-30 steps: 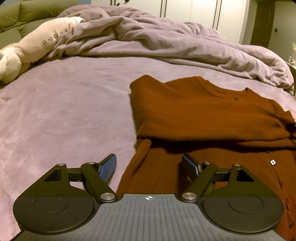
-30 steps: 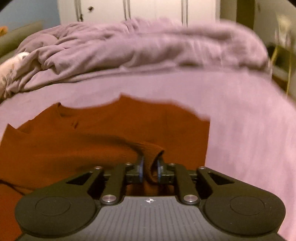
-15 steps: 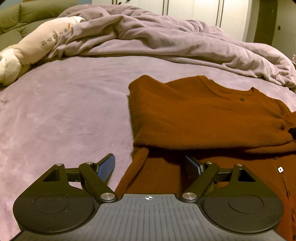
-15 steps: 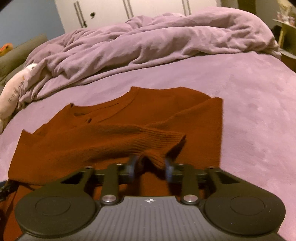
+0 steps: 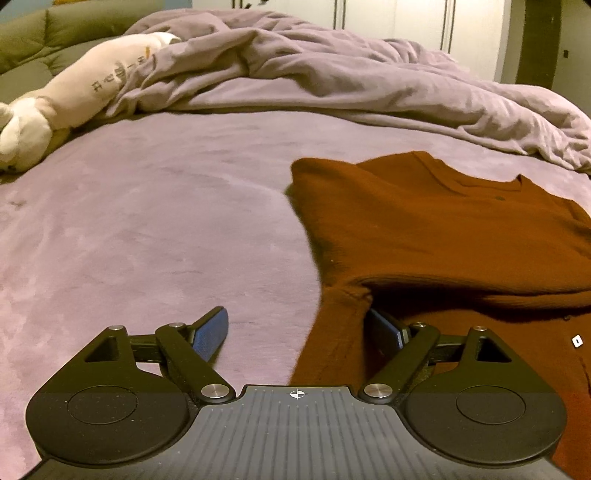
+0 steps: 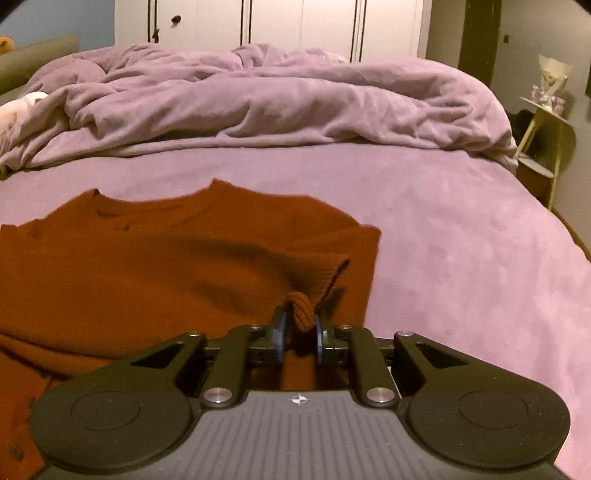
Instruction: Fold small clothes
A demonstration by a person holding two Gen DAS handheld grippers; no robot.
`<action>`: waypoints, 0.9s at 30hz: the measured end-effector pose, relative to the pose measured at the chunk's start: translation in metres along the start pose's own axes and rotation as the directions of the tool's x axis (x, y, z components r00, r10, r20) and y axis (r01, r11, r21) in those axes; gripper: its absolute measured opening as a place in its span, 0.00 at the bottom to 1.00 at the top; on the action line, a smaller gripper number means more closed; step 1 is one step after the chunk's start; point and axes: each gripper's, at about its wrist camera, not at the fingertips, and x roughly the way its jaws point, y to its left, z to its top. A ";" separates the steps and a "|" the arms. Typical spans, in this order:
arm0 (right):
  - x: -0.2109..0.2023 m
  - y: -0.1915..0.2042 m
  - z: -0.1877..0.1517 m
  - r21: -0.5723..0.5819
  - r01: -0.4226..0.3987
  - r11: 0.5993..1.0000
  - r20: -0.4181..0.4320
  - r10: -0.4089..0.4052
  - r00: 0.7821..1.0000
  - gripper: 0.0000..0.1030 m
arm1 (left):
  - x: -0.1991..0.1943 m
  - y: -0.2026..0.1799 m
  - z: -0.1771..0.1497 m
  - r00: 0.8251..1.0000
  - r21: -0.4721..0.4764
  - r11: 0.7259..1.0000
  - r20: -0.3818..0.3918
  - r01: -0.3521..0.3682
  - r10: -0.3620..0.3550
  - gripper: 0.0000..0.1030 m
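Observation:
A rust-brown knit cardigan (image 5: 436,229) lies on the purple bed, with one sleeve folded across its chest. My left gripper (image 5: 299,325) is open low over the bed; the garment's left edge (image 5: 340,332) runs between its blue pads, the right pad (image 5: 384,330) tucked under the fold. In the right wrist view the cardigan (image 6: 147,266) fills the left half. My right gripper (image 6: 298,330) is shut on the ribbed sleeve cuff (image 6: 301,310) and holds it just above the cardigan's right side.
A crumpled purple duvet (image 5: 332,74) is heaped across the far end of the bed (image 5: 129,221). A cream plush toy (image 5: 74,99) lies at the far left. A small side table (image 6: 546,125) stands off the bed's right edge. White wardrobe doors (image 6: 280,22) are behind.
My right gripper has carried the cuff rightward across the cardigan and is closed tighter on it than half a second ago. My left gripper has moved in toward the garment's left edge, still open.

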 end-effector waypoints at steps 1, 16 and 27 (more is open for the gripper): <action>-0.003 -0.003 0.000 0.013 -0.002 1.000 0.008 0.002 1.000 0.23 | -0.001 0.003 0.000 1.000 -0.005 1.000 0.003 -0.004 0.004 0.85; -0.019 0.016 0.007 -0.041 -0.028 0.999 0.079 0.031 0.996 0.28 | -0.002 0.023 0.000 1.000 -0.089 0.996 -0.015 -0.015 0.014 0.90; -0.002 0.027 0.012 -0.019 -0.051 0.999 0.050 0.052 0.997 0.24 | -0.033 0.009 0.027 0.997 -0.035 0.999 0.075 0.006 -0.003 0.90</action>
